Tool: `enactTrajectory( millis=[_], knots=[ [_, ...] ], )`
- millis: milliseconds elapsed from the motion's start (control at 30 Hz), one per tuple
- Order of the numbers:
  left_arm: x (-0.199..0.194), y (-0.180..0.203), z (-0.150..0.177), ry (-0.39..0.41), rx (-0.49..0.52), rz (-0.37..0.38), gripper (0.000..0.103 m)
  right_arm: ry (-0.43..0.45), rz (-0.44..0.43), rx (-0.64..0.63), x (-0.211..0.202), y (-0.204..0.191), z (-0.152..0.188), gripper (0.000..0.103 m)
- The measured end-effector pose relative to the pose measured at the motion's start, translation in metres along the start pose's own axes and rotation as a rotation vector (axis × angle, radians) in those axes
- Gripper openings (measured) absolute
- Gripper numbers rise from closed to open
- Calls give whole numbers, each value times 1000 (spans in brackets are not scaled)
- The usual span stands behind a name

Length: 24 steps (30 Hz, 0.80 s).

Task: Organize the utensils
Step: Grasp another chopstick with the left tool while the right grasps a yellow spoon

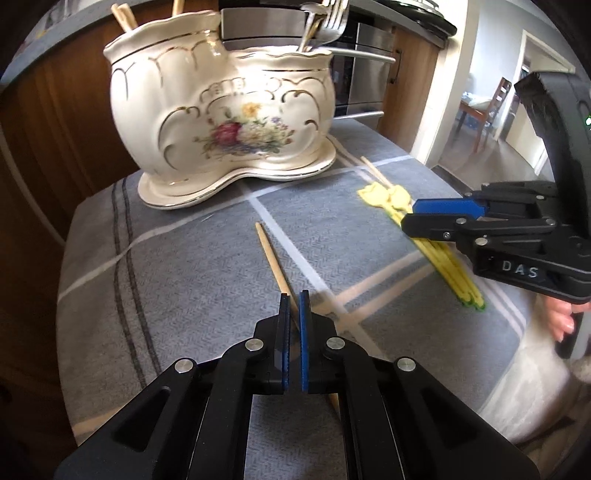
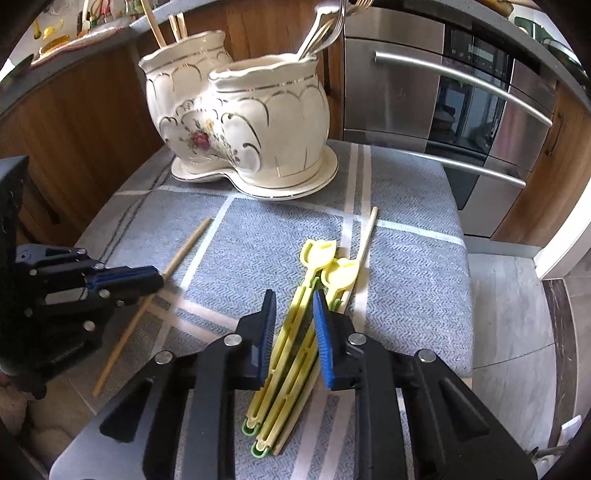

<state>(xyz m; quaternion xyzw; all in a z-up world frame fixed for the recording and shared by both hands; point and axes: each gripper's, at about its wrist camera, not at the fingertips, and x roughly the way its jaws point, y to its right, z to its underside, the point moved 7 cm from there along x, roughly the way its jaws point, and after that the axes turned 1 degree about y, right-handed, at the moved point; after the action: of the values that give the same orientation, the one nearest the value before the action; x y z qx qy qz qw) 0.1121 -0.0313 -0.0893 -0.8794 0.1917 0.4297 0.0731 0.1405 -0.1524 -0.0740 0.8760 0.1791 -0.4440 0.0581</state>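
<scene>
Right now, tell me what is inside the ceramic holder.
The ceramic holder has two compartments. Wooden chopsticks stick out of the taller one; metal forks lean out of the lower one. Only their upper ends show; the walls hide everything below the rims.

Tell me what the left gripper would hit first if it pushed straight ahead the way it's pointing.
The left gripper is shut on a wooden chopstick and angled down, so it would probably meet the grey cloth right ahead of its tips first. The ceramic holder lies farther along that line.
</scene>
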Motion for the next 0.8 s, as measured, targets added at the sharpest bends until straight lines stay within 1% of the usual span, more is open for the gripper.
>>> enactTrajectory(
  millis=[67, 133, 200, 333, 433, 467, 500, 533, 600, 800],
  knots=[
    [1, 0, -1, -6, -13, 12, 5, -7, 12, -5, 2, 0, -1, 20],
    [3, 1, 0, -22, -33, 27, 12, -12, 29, -17, 4, -2, -1, 20],
    [4, 6, -1, -21, -25, 27, 14, -16, 44, -32, 5, -4, -3, 20],
    [6, 11, -3, -24, -7, 3, 14, -47, 55, -57, 12, -8, -2, 20],
    [9, 10, -5, -24, 6, -12, 14, -43, 52, -55, 15, -8, -4, 19],
    [10, 10, -6, -24, 9, -13, 14, -45, 46, -53, 14, -9, -3, 13],
    [10, 9, -6, -24, 14, -14, 14, -45, 39, -51, 14, -10, -3, 12],
    [11, 8, -7, -25, 17, -16, 9, -44, 38, -53, 14, -10, -3, 10],
    [10, 6, -6, -23, 19, -20, 6, -27, 22, -43, 11, -11, -3, 10],
    [3, -2, -6, 12, -10, 14, 5, 54, -34, -15, -10, -13, -10, 10]
  ],
)
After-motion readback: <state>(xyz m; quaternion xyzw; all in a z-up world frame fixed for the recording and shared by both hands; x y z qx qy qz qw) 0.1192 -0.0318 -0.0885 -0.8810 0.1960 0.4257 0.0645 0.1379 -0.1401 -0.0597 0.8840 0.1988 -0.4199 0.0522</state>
